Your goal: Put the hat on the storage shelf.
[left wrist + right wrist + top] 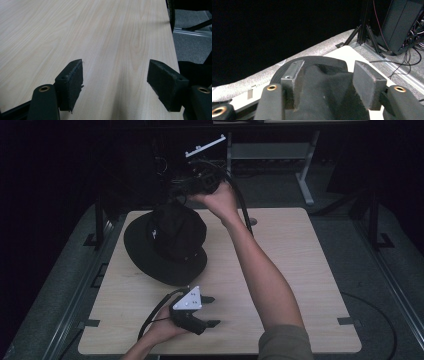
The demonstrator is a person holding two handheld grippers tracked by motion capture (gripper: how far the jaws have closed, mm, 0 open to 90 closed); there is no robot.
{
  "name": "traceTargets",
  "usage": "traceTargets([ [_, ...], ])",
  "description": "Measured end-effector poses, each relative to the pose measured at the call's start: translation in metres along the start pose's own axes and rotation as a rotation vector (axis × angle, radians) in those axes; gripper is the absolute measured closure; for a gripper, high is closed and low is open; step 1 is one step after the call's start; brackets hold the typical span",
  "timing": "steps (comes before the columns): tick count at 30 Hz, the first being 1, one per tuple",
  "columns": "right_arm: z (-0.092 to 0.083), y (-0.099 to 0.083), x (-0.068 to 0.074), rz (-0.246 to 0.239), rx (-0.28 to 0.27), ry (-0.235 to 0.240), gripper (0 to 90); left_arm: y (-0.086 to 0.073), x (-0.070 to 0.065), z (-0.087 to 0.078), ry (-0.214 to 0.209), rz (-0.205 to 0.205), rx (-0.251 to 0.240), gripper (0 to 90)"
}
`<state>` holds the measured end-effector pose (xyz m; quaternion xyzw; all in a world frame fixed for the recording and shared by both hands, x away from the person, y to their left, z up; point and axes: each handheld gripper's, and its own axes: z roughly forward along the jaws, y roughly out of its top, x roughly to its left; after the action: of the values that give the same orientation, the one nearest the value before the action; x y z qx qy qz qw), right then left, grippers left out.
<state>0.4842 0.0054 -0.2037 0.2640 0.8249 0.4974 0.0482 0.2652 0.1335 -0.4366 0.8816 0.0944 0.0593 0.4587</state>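
Right gripper (186, 196) outstretched over the hat's (167, 242) crown

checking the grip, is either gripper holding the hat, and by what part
Nothing is held. The right gripper straddles the hat crown, jaws apart; the left gripper is open over the table.

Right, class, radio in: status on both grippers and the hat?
Left gripper open, idle over bare table. Right gripper open astride hat crown. Nothing in the way.
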Motion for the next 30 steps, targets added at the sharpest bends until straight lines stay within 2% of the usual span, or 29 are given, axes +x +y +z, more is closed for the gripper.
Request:
traceTargets([
  [11, -0.022, -0.017, -0.007, 0.010, -0.024, -0.005, 33.6, 0.000, 0.000, 0.001, 0.005, 0.002, 0.008, 28.3],
  [13, -0.026, -0.020, -0.008, 0.013, -0.026, -0.010, 32.0, 0.000, 0.000, 0.002, 0.006, -0.008, 0.005, 27.3],
  [30, -0.053, -0.050, -0.020, 0.057, -0.029, -0.036, 26.8, -0.002, 0.003, 0.000, 0.015, -0.022, 0.012, 27.1],
])
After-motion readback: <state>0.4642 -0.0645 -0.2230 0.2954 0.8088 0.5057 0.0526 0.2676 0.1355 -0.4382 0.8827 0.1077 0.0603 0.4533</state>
